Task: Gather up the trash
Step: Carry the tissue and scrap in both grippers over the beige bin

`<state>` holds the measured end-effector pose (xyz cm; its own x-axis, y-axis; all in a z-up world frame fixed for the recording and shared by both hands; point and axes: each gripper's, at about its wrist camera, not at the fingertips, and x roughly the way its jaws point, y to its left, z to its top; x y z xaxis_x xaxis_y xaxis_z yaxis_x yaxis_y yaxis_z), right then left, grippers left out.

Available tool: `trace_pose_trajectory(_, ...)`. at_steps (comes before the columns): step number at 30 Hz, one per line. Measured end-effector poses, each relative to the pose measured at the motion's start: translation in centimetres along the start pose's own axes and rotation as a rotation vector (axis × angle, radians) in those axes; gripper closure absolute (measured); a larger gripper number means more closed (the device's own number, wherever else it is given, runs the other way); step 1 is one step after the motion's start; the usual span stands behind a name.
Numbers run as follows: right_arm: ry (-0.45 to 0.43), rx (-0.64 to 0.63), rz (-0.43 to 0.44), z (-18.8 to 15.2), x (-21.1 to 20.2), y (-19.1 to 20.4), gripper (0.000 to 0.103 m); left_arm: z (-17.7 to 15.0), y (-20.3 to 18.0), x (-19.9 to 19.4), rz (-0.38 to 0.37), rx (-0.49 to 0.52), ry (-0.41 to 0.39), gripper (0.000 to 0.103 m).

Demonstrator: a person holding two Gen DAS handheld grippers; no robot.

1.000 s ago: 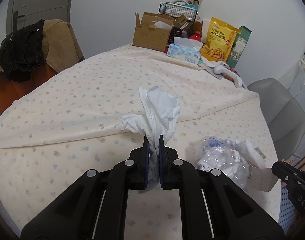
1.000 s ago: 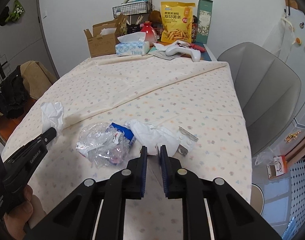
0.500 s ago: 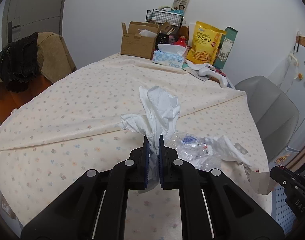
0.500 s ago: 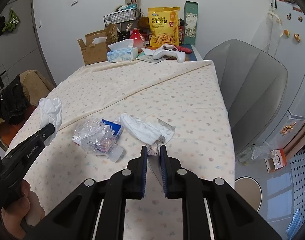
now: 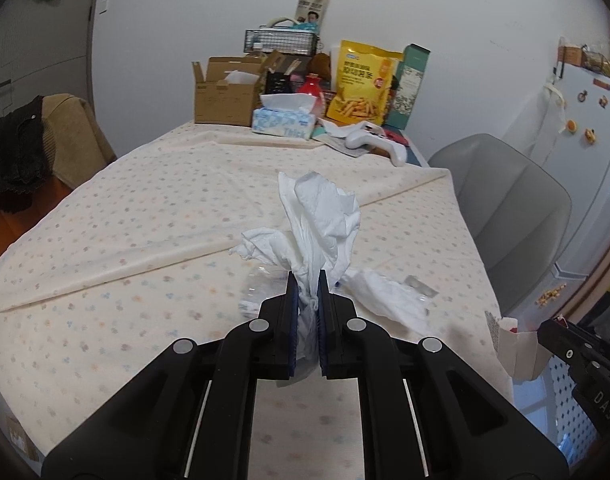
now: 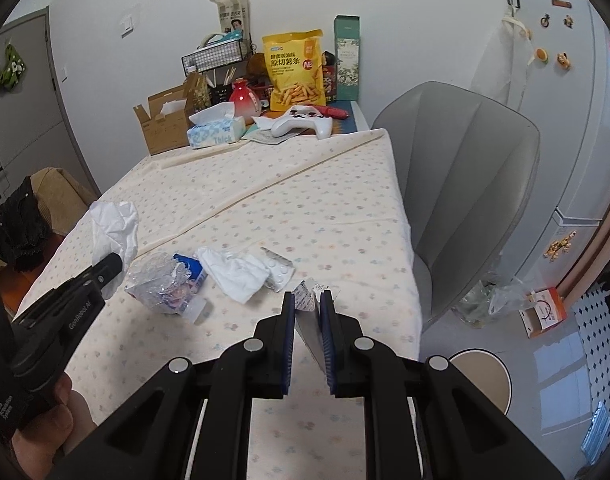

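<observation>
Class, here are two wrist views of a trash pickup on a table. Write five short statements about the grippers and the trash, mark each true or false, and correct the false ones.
1. The left gripper is shut on a white tissue. True.
2. The right gripper is open and holds nothing. False: it is shut on a small paper wrapper.
3. A crushed plastic bottle lies on the table. True.
4. The blister pack lies beside a crumpled tissue on the table. True.
5. The yellow snack bag lies among the trash near the grippers. False: it stands at the far end of the table, by the wall.
</observation>
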<state>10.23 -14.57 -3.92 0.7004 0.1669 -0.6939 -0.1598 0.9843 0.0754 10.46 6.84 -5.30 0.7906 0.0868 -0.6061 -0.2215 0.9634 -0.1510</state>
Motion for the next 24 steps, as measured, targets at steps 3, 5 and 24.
trace_pose_trajectory(3, -0.014, 0.019, -0.016, 0.0, -0.9, -1.4, 0.089, -0.2, -1.7, -0.2, -0.023, 0.024, -0.002, 0.094)
trace_pose_trajectory(5, -0.021, 0.038, -0.028, -0.1, -1.4, -2.5, 0.089, -0.3, -3.0, -0.4, -0.041, 0.043, -0.004, 0.094)
trace_pose_trajectory(24, -0.068, 0.190, -0.136, -1.6, -4.5, -12.7, 0.089, -2.2, -15.5, -0.7, -0.177, 0.219, 0.017, 0.094)
